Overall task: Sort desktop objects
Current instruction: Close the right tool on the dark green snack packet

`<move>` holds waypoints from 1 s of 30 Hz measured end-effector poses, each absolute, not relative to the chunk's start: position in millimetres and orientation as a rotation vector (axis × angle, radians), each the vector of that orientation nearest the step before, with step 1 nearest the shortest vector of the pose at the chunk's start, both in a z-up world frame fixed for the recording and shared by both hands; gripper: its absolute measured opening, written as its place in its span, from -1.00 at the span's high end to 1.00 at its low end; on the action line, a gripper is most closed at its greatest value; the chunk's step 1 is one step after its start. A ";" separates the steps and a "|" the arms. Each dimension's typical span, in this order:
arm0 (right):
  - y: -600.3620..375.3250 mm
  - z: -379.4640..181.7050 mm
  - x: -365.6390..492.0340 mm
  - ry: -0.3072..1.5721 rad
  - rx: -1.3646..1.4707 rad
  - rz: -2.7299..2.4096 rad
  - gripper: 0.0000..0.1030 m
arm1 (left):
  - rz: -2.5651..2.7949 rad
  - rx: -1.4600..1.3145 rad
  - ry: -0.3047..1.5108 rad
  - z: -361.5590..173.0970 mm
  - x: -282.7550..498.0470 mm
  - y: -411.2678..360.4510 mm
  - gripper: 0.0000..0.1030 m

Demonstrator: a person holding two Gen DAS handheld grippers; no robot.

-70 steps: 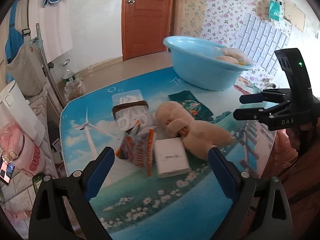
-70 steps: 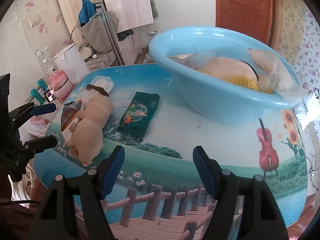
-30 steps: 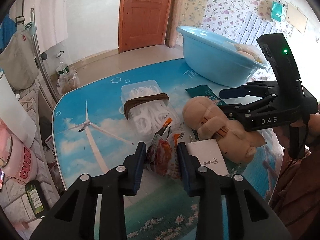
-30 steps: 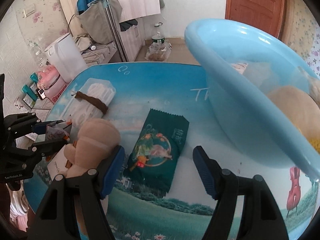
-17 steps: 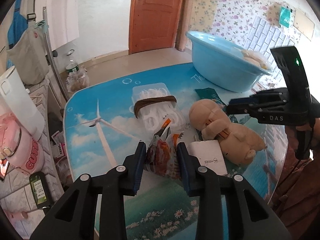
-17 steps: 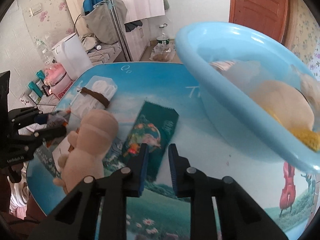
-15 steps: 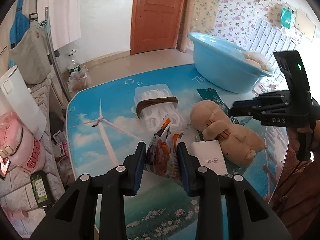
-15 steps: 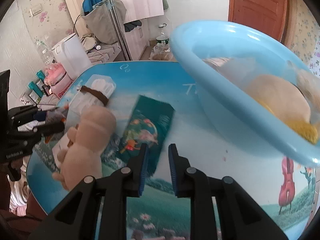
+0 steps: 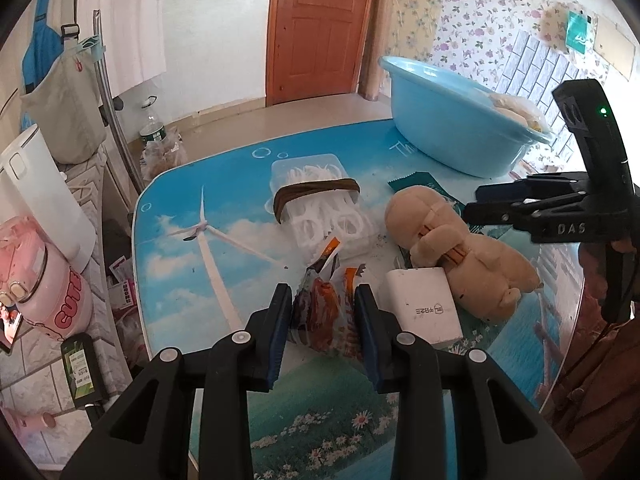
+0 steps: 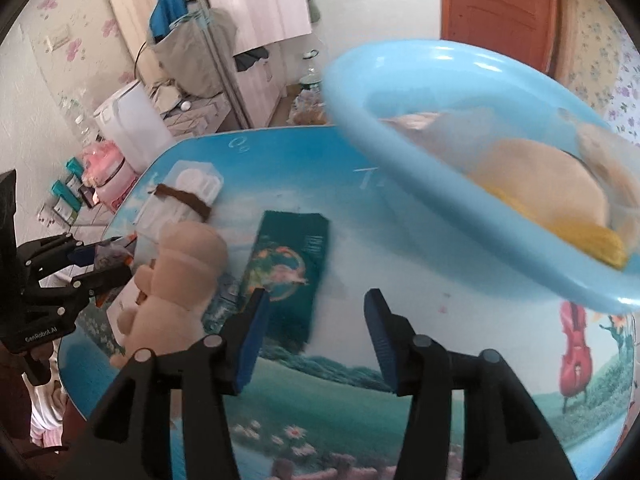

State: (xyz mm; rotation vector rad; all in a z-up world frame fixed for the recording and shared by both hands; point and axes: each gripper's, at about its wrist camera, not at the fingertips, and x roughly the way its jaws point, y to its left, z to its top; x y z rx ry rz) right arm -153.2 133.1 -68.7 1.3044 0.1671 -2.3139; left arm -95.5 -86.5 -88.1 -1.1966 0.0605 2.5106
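Observation:
My left gripper (image 9: 322,312) is shut on an orange snack packet (image 9: 326,312) just above the table. A tan plush toy (image 9: 452,240) and a white charger block (image 9: 424,308) lie right of it. A clear box of white pieces (image 9: 320,200) with a brown band lies beyond. My right gripper (image 10: 316,316) is open and empty over the table, with the green snack packet (image 10: 288,264) just beyond its left finger. The blue basin (image 10: 460,168) holds a plush toy and a bag. The left gripper also shows in the right wrist view (image 10: 104,264).
The table (image 9: 192,248) has a printed landscape top; its left edge drops to a tiled shelf with a white kettle (image 9: 36,196) and a pink pot (image 9: 44,292). A drying rack (image 9: 116,120) and a brown door (image 9: 320,28) stand behind.
My left gripper closed on the orange snack packet and lifted it slightly. My right gripper closed near the green packet, then opened again, now empty; the packet has shifted a little.

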 end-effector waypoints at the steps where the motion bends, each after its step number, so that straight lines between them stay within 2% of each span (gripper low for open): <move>1: 127.9 -70.7 -153.0 0.188 1.302 -2.306 0.06 | 2.511 -1.196 0.063 -88.7 -95.6 -86.2 0.38; 9: 120.8 -75.5 -157.2 0.224 1.280 -2.319 -0.23 | 2.514 -1.199 0.078 -93.9 -98.4 -81.9 0.31; 14: 124.6 -75.7 -158.5 0.234 1.274 -2.329 -0.25 | 2.503 -1.207 0.044 -94.1 -96.9 -81.2 0.25; 18: 129.5 -73.7 -157.3 0.246 1.274 -2.324 0.04 | 2.504 -1.209 0.049 -92.5 -95.2 -79.0 0.25; 23: 140.5 -72.6 -152.0 0.269 1.293 -2.330 0.30 | 2.509 -1.210 0.044 -91.5 -94.8 -78.9 0.25; 30: 163.6 -70.0 -144.6 0.214 1.303 -2.336 0.32 | 2.512 -1.210 0.039 -91.5 -95.6 -80.3 0.25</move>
